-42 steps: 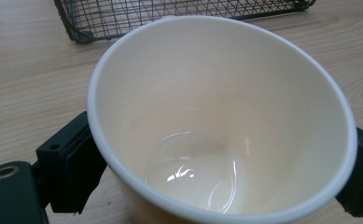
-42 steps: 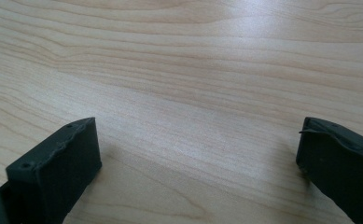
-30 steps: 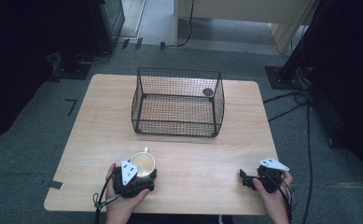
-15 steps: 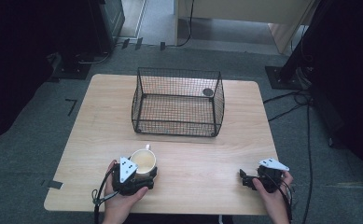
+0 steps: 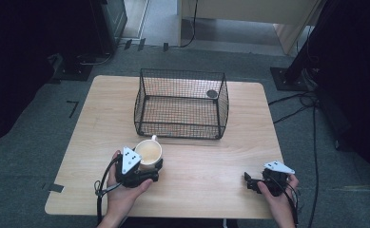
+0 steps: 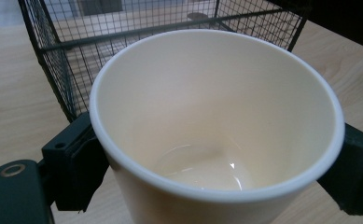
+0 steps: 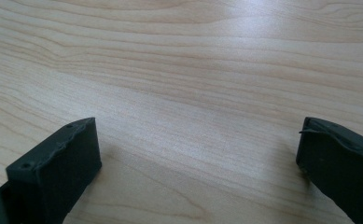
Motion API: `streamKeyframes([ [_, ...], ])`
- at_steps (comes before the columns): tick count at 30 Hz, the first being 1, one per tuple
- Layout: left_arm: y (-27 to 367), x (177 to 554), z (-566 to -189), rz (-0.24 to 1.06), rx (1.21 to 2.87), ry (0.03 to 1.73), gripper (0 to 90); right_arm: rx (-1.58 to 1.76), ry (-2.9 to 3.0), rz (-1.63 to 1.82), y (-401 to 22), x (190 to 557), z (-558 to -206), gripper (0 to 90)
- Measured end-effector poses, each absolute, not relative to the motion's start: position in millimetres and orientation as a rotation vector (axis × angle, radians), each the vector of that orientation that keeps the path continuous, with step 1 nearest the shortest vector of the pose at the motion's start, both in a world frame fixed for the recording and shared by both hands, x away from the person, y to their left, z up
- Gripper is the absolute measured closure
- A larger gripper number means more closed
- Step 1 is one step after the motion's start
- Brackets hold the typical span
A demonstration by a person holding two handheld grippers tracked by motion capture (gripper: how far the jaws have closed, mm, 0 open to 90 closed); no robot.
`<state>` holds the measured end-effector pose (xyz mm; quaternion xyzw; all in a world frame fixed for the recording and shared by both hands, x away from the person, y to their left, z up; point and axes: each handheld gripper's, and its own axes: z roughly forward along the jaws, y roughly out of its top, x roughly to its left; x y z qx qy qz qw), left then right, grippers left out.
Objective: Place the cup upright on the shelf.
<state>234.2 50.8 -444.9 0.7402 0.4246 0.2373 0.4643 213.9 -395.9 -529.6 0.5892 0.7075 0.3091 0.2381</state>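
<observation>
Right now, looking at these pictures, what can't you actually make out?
- Cream ceramic cup: its base is cut off by the bottom edge of the left gripper view, and the left hand-held gripper covers part of it in the high view.
- Small dark round object in the black wire basket: too small to identify.
- Right hand-held gripper: its body lies outside the right gripper view.

No text, label, brand, number or sign can be read on the cup (image 6: 216, 121), the basket (image 5: 180, 102) or the bench (image 5: 102, 123).
</observation>
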Motion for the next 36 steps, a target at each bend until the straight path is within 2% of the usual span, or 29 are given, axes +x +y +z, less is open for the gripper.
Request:
streamKeyframes([
  [17, 48, 265, -408, 0.615, 1.807, 1.002, 9.8, 1.614, 1.938, 0.847, -396, 214, -530, 0.0],
  [36, 34, 306, -391, 0.61, 1.79, 0.981, 9.8, 1.616, 1.937, 0.849, -396, 214, -530, 0.0],
])
